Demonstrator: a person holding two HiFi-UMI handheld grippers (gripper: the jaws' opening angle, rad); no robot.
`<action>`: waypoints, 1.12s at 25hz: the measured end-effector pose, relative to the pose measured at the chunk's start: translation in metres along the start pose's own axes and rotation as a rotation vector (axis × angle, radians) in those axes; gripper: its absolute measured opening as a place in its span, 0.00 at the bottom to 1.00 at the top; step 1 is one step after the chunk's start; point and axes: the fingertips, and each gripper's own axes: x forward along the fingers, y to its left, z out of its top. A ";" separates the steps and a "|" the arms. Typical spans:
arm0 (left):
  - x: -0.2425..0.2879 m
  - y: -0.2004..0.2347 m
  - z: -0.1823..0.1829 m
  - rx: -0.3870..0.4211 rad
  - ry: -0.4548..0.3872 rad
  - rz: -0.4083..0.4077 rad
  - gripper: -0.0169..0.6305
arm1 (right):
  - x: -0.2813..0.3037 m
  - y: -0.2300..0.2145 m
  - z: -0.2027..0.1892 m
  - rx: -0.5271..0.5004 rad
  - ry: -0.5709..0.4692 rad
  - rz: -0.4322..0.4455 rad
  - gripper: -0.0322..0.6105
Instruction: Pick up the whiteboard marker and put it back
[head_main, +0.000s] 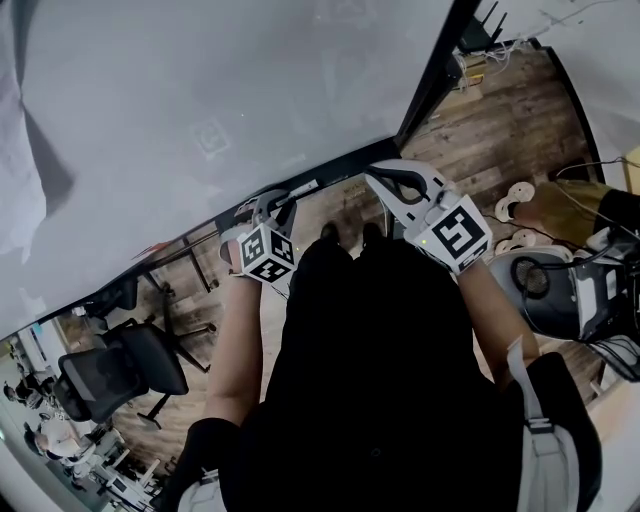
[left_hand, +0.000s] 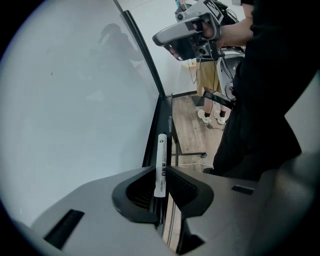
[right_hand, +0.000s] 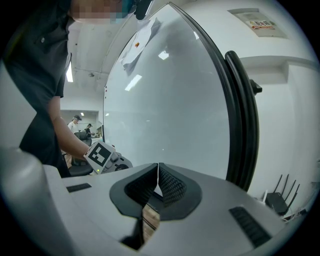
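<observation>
The whiteboard marker (left_hand: 161, 160) is white with dark print and stands almost upright against the black lower frame (left_hand: 159, 107) of the whiteboard (head_main: 200, 120). My left gripper (left_hand: 162, 172) is shut on its lower part, and the cap end sticks out past the jaws. In the head view the left gripper (head_main: 283, 203) sits at the board's bottom edge. My right gripper (right_hand: 158, 169) is shut with nothing in it and is held level beside the board. It shows in the head view (head_main: 385, 180) right of the left one, and high in the left gripper view (left_hand: 167, 39).
A black office chair (head_main: 125, 370) stands on the wooden floor at lower left. Cables and grey equipment (head_main: 575, 290) crowd the right side, with white slippers (head_main: 515, 200) near them. The board's thick black side frame (right_hand: 242, 115) rises right of my right gripper. People sit far off (right_hand: 77, 122).
</observation>
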 end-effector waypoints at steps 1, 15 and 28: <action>0.000 0.000 0.000 -0.004 -0.001 -0.005 0.15 | 0.000 0.001 -0.001 0.002 0.003 0.000 0.08; -0.009 0.006 0.010 -0.031 -0.044 0.008 0.20 | -0.004 0.004 -0.003 0.011 0.018 -0.006 0.08; -0.088 0.023 0.063 -0.177 -0.365 0.114 0.07 | 0.008 0.024 0.016 -0.047 0.000 0.054 0.08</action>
